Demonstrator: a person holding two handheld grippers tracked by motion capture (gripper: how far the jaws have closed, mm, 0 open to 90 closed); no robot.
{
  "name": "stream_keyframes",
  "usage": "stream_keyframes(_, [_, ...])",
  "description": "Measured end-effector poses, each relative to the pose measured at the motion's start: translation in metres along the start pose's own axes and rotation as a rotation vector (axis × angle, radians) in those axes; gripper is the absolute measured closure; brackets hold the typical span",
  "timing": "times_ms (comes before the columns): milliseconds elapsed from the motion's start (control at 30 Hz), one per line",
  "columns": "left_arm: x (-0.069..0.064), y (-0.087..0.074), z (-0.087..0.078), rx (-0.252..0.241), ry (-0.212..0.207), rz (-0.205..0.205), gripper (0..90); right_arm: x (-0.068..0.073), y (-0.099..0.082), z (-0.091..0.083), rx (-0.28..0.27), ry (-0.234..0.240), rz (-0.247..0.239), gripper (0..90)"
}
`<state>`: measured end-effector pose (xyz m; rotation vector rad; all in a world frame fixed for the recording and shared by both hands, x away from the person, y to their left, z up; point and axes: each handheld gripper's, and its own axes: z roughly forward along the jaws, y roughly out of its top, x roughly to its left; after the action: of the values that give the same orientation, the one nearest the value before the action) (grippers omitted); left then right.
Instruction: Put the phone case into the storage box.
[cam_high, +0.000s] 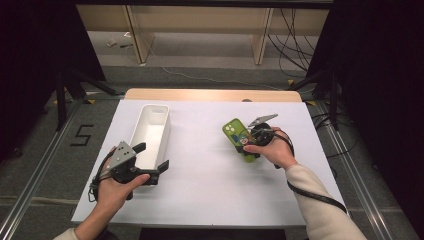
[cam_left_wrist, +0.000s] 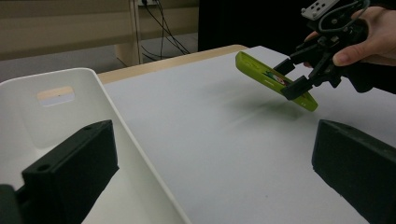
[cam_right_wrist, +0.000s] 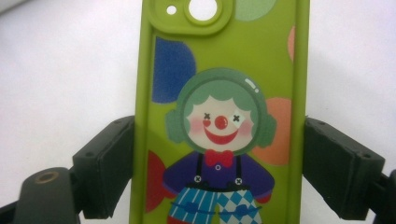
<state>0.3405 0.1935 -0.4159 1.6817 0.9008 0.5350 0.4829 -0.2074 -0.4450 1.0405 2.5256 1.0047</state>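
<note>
Fingers (cam_right_wrist: 112, 163) of the right gripper (cam_high: 250, 142) pressed against the 2 long edges of a green phone case (cam_right_wrist: 219, 93), holding it across its width. Case lifted clear of the bench (cam_high: 210, 170), tilted, with its shadow on the white surface beneath in the left gripper view. Camera cut-out end of the case pointing to the far side, away from the right hand (cam_high: 275, 150); the near end sitting between the black fingers. Printed on the case back: a clown with a green wig, red nose, red bow tie and blue checked trousers, among blue, red and orange circles. Case positioned over the right half of the bench, well apart from the white bin (cam_high: 150, 132).

Fingers (cam_left_wrist: 74, 163) of the left gripper (cam_high: 150, 162) standing wide apart with nothing between them. 1 finger sitting over the inside of the bin's near end, the other out over the bare bench to the right of the bin wall. Left hand (cam_high: 112, 190) gripping the tool at the near left of the bench, grey 3-cornered plate on top. Bin long and narrow, lying lengthwise from near to far on the left half of the bench, with a slot handle cut in its far end wall; nothing seen inside where its interior shows. Cables trailing from both grippers toward the near edge. Bench covered in white, with a strip of bare wood along its far edge.
</note>
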Motion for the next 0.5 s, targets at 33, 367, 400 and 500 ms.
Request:
stream_keyframes(33, [0.000,0.000,0.000,-0.001,0.001,-0.001,0.0,0.001,-0.001,-0.001,-0.010,0.000,0.005,17.0])
stream_keyframes(367, [0.001,0.001,-0.001,-0.008,0.002,-0.006,0.0,0.006,-0.011,-0.021,-0.155,0.020,0.028,17.0])
stream_keyframes(400, [0.001,0.001,-0.001,-0.008,0.002,-0.006,0.0,0.006,-0.012,-0.023,-0.172,0.022,0.028,16.9])
stream_keyframes(500, [0.000,0.001,-0.001,-0.005,0.002,-0.003,0.0,0.007,-0.016,-0.030,-0.216,0.022,0.029,17.0])
